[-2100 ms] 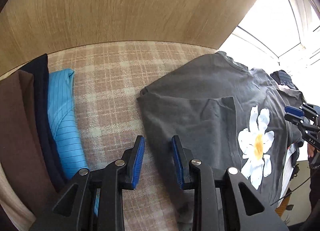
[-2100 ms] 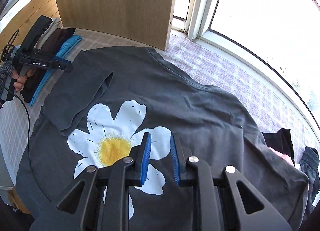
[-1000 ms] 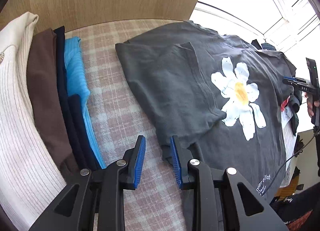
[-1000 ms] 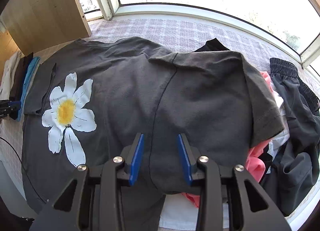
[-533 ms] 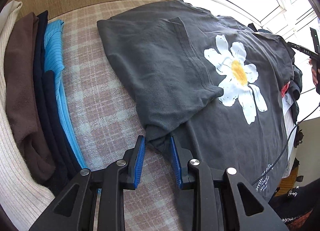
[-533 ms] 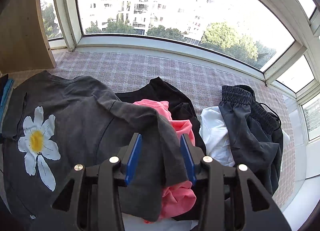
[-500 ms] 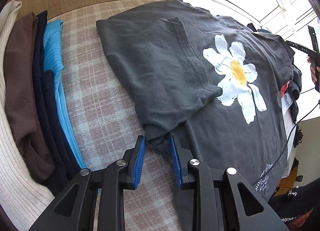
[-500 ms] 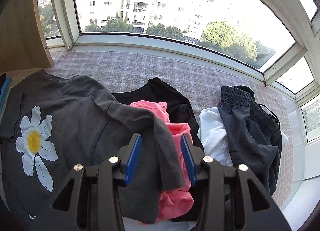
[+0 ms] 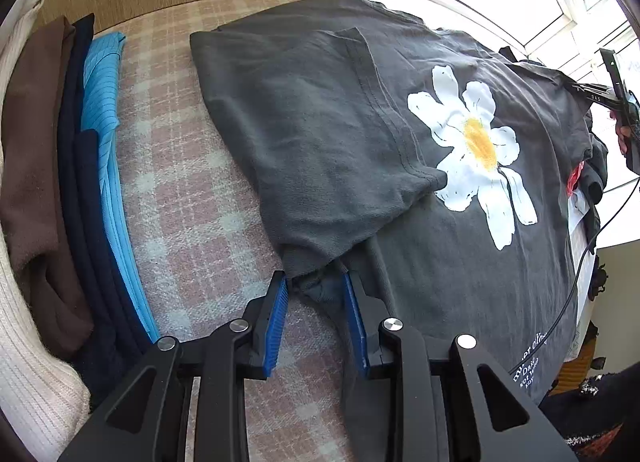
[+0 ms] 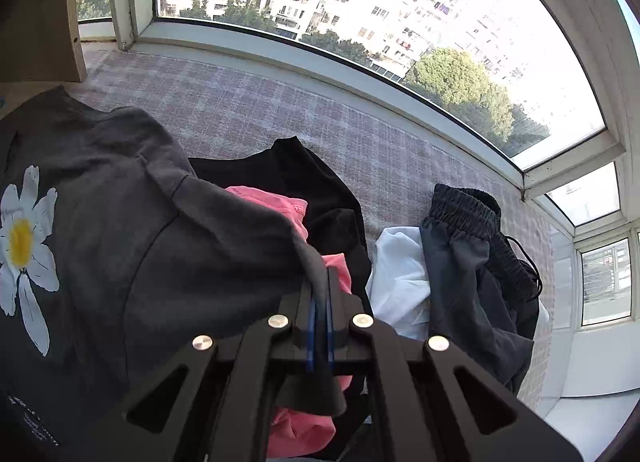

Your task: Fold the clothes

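Sunlit windows curve round a checked cloth (image 9: pixel 192 190) where the grey T-shirt (image 9: pixel 440 262) lies spread; right gripper (image 10: pixel 319 294) has just clamped its far sleeve (image 10: pixel 240 230) to fold it inward, while left gripper (image 9: pixel 316 294) straddles the near edge, unclenched

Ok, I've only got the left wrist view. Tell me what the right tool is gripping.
Observer: The right tool is shut on the sleeve edge of the grey T-shirt.
Operator: Report what lies under that sleeve.
Observer: A bunched pink garment, with a black garment behind it.
Operator: List anything further right.
Observer: A white garment, with dark shorts with an elastic waistband lying partly over it.
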{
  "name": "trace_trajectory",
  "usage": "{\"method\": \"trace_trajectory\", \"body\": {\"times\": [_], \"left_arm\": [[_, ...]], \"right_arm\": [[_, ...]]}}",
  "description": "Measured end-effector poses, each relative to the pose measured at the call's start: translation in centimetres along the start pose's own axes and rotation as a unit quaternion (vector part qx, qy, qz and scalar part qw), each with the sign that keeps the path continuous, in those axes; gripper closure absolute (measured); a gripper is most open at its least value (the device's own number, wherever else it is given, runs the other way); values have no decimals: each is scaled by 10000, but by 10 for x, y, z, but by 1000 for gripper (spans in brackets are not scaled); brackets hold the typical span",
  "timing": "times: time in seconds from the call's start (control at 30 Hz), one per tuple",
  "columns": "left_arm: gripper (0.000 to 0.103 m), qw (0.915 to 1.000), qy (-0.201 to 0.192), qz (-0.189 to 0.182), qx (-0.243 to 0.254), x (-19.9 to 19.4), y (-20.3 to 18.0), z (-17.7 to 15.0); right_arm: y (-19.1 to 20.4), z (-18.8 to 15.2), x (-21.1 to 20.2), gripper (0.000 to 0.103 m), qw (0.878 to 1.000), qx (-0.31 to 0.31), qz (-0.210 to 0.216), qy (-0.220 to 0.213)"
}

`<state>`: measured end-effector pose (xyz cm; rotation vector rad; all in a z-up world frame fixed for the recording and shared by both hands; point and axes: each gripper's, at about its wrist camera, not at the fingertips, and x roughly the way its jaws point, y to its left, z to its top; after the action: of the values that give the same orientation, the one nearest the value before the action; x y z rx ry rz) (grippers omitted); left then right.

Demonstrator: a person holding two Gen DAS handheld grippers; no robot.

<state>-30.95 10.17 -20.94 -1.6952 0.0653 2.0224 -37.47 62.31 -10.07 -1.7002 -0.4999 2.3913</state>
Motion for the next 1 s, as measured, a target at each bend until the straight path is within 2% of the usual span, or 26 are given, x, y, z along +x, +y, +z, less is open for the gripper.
{"method": "trace_trajectory", "body": {"times": [0.1, 0.13, 0.2, 0.33, 0.37, 0.43, 0.5, 0.53, 0.63, 0.73, 0.8, 0.83, 0.87, 0.93, 1.0], "left_arm": [[76, 10000, 8, 39, 21, 1, -2, -1], [76, 10000, 7, 35, 11, 2, -2, -1], [76, 10000, 6, 30, -28, 2, -2, -3], [76, 9999, -27, -109, -131, -2, -5, -6], [76, 9997, -39, -179, -150, -4, -6, -7], [72, 9998, -61, -151, -88, -4, -10, -12], [71, 9999, -45, -91, -67, -1, -13, -13], [71, 10000, -30, -31, -57, 1, -13, -13], [71, 10000, -32, 63, -50, 3, -11, -15], [72, 9998, -92, 3, -180, 3, -6, -13], [81, 9998, -130, 75, -139, 4, -7, -11], [90, 9998, -141, 123, -102, 5, -7, -10], [91, 9998, -151, 121, -94, 6, -6, -11], [93, 9998, -138, 123, -82, 4, -4, -12], [93, 9998, -118, 129, -83, 3, -2, -14]], "right_arm": [[-9, 8, 9, 100, 9997, 33, -223, 81], [-4, 8, 20, 100, 9993, -124, -253, 250], [7, 6, 29, 99, 9982, -388, -319, 314], [-7, 8, 24, 96, 9997, 75, -66, 212], [-10, 8, 18, 93, 9998, 100, -66, 156], [-15, 5, -2, 80, 9998, 145, -147, -69], [-19, 0, -20, 61, 9990, 163, -299, -286], [-20, -2, -26, 56, 9986, 168, -372, -326], [-17, -9, -43, 56, 9979, 148, -494, -399], [-12, -14, -52, 56, 9966, -6, -627, -534], [-19, -4, -31, 56, 9966, 7, -734, -375], [-24, 4, -16, 56, 9965, 10, -795, -250], [-28, 11, -2, 56, 9963, 14, -845, -122], [-34, 24, 25, 56, 9976, 54, -662, 192], [-49, 30, 32, 56, 9984, 470, 25, 321]]}}
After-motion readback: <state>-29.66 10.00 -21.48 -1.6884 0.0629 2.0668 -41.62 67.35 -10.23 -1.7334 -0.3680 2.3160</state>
